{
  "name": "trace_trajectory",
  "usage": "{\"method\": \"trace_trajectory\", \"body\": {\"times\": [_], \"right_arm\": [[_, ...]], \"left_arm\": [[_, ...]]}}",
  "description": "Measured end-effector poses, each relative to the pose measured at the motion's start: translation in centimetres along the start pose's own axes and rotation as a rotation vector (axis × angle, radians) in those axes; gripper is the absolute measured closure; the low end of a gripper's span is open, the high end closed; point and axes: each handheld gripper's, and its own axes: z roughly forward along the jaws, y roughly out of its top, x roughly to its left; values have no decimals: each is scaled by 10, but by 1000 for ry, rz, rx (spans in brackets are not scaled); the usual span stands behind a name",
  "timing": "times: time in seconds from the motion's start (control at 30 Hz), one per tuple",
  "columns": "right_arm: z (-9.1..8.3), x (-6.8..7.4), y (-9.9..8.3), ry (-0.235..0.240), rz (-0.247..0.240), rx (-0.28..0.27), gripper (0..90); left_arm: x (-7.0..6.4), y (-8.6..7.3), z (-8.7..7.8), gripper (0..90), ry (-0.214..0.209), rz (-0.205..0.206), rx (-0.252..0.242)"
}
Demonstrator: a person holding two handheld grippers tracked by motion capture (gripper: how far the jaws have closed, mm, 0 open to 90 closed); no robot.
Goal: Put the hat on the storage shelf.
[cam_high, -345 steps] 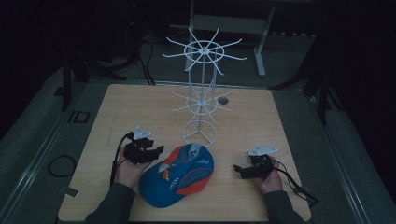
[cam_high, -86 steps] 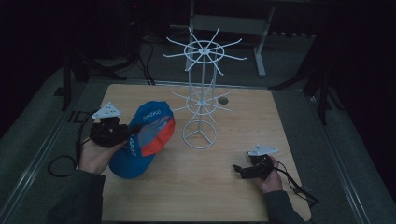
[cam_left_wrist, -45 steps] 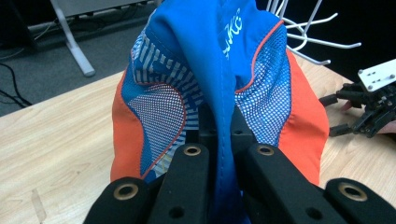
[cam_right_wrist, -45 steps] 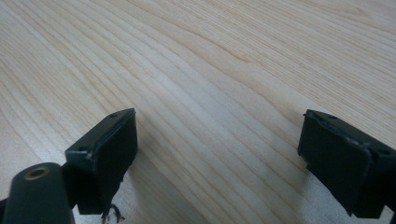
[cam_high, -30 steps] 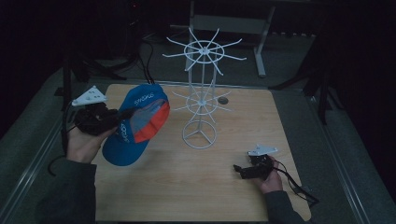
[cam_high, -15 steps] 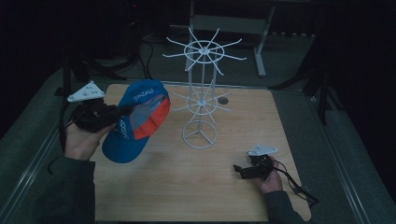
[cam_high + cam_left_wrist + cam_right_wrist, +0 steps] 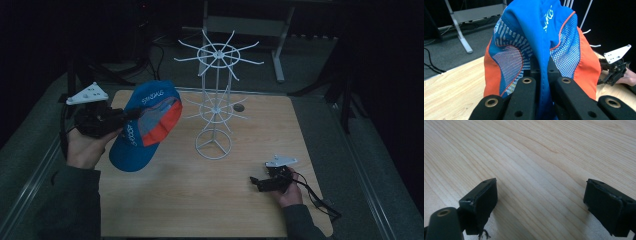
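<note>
Left tool point(image 7: 131, 114) is clamped on a fold of the blue-and-orange cap point(image 7: 147, 125), holding it up off the counter point(image 7: 200, 200), left of the white wire rack point(image 7: 215, 95). Right tool point(image 7: 256, 182) rests low on the counter, jaws apart and empty. Picking up looks done; hanging the cap on a rack arm remains.

White wire rack point(image 7: 215, 102) upright on wooden table point(image 7: 200, 200), grey floor point(image 7: 320, 65)
</note>
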Motion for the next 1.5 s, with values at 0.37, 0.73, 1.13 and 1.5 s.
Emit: {"method": "trace_trajectory", "body": {"times": [0.37,0.73,1.13,1.5], "right_arm": [[0,0,0,0,1,0,117],[0,0,0,1,0,0,118],[0,0,0,0,1,0,118],[0,0,0,0,1,0,117]], "left_arm": [[-1,7,-1,898,-13,-7,-32],[0,13,-2,898,-21,-16,-61],[0,20,-5,898,-20,-22,-88],[3,24,-8,898,-19,-28,-106]]}}
